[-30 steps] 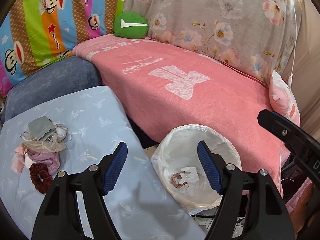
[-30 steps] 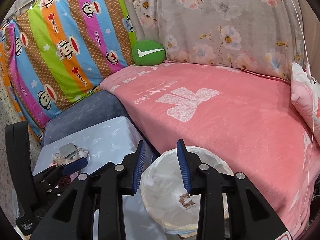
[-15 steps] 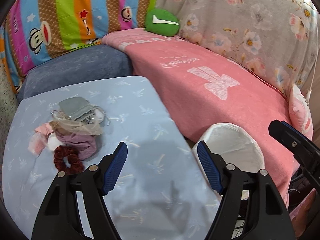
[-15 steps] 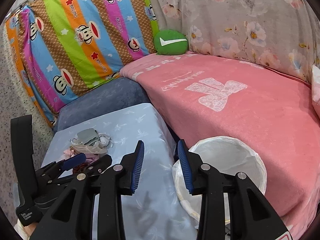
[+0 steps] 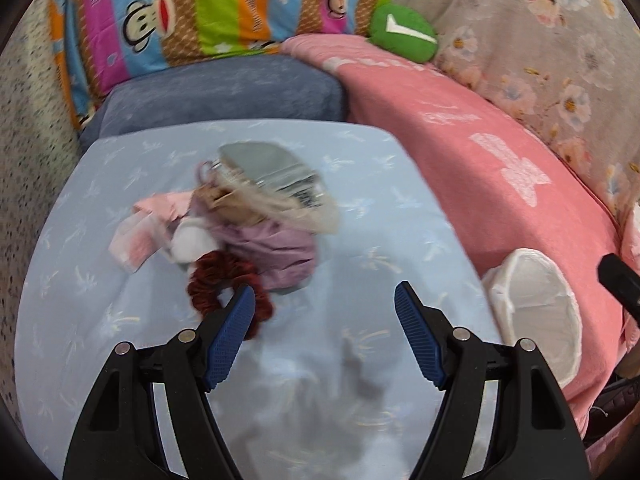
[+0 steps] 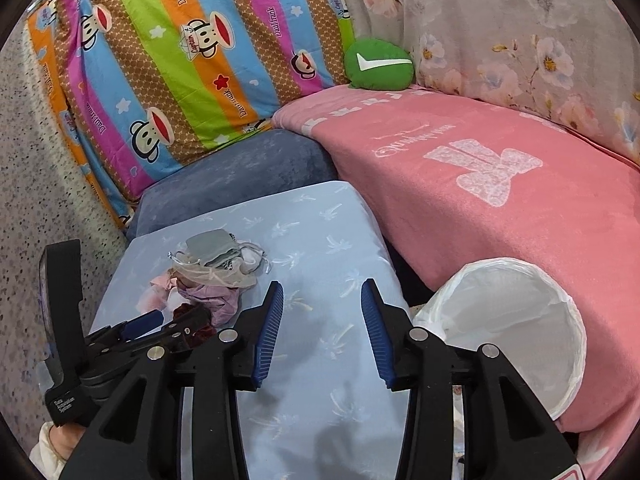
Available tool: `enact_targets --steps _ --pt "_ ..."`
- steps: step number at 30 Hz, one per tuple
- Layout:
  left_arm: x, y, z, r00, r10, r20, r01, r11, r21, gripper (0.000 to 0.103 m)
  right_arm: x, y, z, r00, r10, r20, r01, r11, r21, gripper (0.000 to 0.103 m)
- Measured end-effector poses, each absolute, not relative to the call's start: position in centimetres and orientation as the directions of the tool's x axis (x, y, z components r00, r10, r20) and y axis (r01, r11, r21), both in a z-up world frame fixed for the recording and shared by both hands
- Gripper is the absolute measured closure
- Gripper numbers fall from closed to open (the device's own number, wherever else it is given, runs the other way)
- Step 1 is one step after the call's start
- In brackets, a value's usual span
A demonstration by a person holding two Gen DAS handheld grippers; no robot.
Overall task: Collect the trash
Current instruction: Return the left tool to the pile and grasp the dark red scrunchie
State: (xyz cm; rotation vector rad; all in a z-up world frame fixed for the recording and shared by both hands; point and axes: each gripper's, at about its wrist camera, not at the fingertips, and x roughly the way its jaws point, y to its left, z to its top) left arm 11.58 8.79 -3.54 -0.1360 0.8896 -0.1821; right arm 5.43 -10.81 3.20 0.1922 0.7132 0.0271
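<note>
A pile of trash (image 5: 256, 216) lies on the light blue table (image 5: 380, 208): a grey pouch (image 5: 260, 160), a sheer bag, a crumpled purple bag (image 5: 280, 248), pink wrappers (image 5: 140, 236) and a dark red scrunchie (image 5: 224, 280). My left gripper (image 5: 324, 304) is open and empty, just in front of the pile, its left finger next to the scrunchie. My right gripper (image 6: 322, 300) is open and empty above the table, right of the pile (image 6: 212, 276). The white-lined trash bin (image 6: 504, 328) stands right of the table; it also shows in the left wrist view (image 5: 536, 308).
A pink blanket (image 6: 480, 168) covers the sofa behind the bin. A blue cushion (image 6: 240, 176), a striped monkey-print pillow (image 6: 180, 60) and a green round cushion (image 6: 378, 65) lie at the back. The left gripper's body (image 6: 120, 344) shows low left in the right wrist view.
Both grippers have swung left from above the bin to over the table. The left gripper has come close to the trash pile. Both jaws stay open.
</note>
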Motion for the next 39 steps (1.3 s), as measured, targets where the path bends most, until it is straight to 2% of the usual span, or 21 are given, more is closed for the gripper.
enact_targets --steps 7,18,25,28,31,36,38,39 --pt "13.3 13.0 -7.1 0.559 -0.161 -0.814 -0.011 0.98 -0.201 0.034 7.7 -7.3 1.1 0.721 0.127 -0.682 -0.001 0.983 0.182 0.062" --pt "15.5 16.2 -10.5 0.493 -0.158 -0.855 -0.088 0.969 -0.23 0.037 12.0 -3.1 -2.0 0.666 0.179 -0.724 -0.04 0.978 0.205 0.062" --pt "16.3 16.2 -11.8 0.456 -0.198 -0.868 -0.065 0.965 -0.254 0.06 15.7 -0.9 -3.3 0.648 0.203 -0.734 -0.056 0.974 0.22 0.062" --pt "16.4 16.2 -11.8 0.451 -0.219 -0.865 -0.042 0.963 -0.266 0.08 17.4 -0.1 -4.1 0.637 0.208 -0.742 -0.057 0.973 0.224 0.062" --pt "16.5 16.4 -11.7 0.451 -0.228 -0.863 -0.036 0.962 -0.272 0.084 19.0 0.2 -5.0 0.627 0.21 -0.751 -0.05 0.972 0.23 0.062" --pt "16.5 16.8 -11.7 0.447 -0.241 -0.862 -0.036 0.957 -0.286 0.084 21.5 0.4 -6.6 0.603 0.229 -0.764 -0.031 0.964 0.264 0.062" --pt "16.6 16.9 -11.7 0.444 -0.244 -0.862 -0.036 0.957 -0.289 0.084 22.2 0.2 -7.5 0.58 0.253 -0.775 -0.031 0.957 0.29 0.067" --pt "16.6 17.0 -11.8 0.443 -0.244 -0.863 -0.037 0.956 -0.289 0.084 22.4 0.3 -7.9 0.57 0.262 -0.779 -0.032 0.954 0.298 0.074"
